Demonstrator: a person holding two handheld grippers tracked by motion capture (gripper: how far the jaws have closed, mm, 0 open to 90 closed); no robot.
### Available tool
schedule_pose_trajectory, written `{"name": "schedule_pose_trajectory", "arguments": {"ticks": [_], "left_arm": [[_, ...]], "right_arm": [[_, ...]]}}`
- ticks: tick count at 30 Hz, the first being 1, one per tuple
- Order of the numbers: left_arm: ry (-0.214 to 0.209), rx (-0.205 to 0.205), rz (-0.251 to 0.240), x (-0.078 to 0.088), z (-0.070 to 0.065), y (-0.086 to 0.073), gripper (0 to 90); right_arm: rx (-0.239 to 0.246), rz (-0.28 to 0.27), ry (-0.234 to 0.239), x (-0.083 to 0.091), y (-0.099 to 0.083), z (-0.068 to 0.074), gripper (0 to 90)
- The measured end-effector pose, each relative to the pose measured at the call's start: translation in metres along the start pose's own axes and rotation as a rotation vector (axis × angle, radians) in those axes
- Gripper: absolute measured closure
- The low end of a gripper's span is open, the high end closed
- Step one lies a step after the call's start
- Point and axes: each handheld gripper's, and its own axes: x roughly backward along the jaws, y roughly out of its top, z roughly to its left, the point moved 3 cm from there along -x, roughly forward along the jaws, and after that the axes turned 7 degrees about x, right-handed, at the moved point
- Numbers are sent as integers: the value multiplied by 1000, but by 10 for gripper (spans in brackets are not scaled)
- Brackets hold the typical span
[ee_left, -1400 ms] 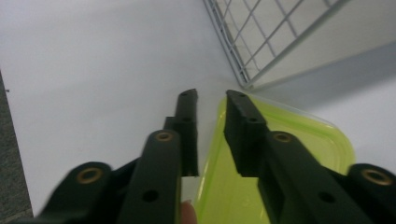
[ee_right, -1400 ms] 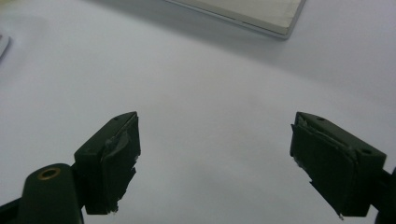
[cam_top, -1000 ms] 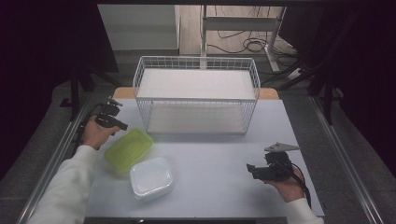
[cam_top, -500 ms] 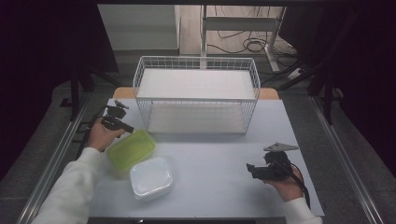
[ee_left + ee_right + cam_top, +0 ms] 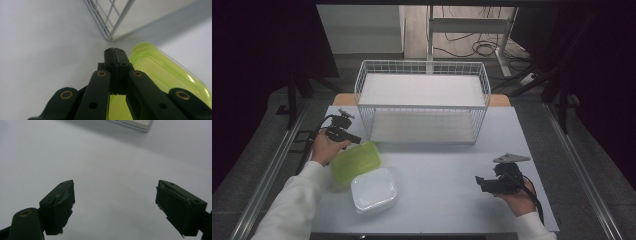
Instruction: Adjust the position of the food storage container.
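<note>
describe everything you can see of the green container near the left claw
The green container is a translucent lime-green plastic box, rectangular with rounded corners and glossy. It lies flat on the white table, at an angle, in front of the wire basket. Its near corner meets the white container. The shut left claw hovers at its far edge; contact cannot be told.

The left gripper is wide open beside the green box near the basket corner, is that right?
Not quite: the left gripper is shut, jaws pressed together with nothing between them, as the left gripper view shows. It is beside the green box, near the basket corner.
</note>
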Motion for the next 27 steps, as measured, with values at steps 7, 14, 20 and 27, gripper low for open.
{"name": "schedule_pose_trajectory", "arguments": {"ticks": [7,14,20,27], "left_arm": [[34,80,-68,50,24,-34,900],[40,204,-44,62,47,-94,900],[26,227,2,54,43,-123,900],[30,229,40,42,39,-125,900]], "right_arm": [[-5,-2,-4,2,-1,0,161],[-3,-4,-3,2,2,2,161],[11,-1,-3,0,4,5,160],[14,1,-9,0,3,5,160]]}}
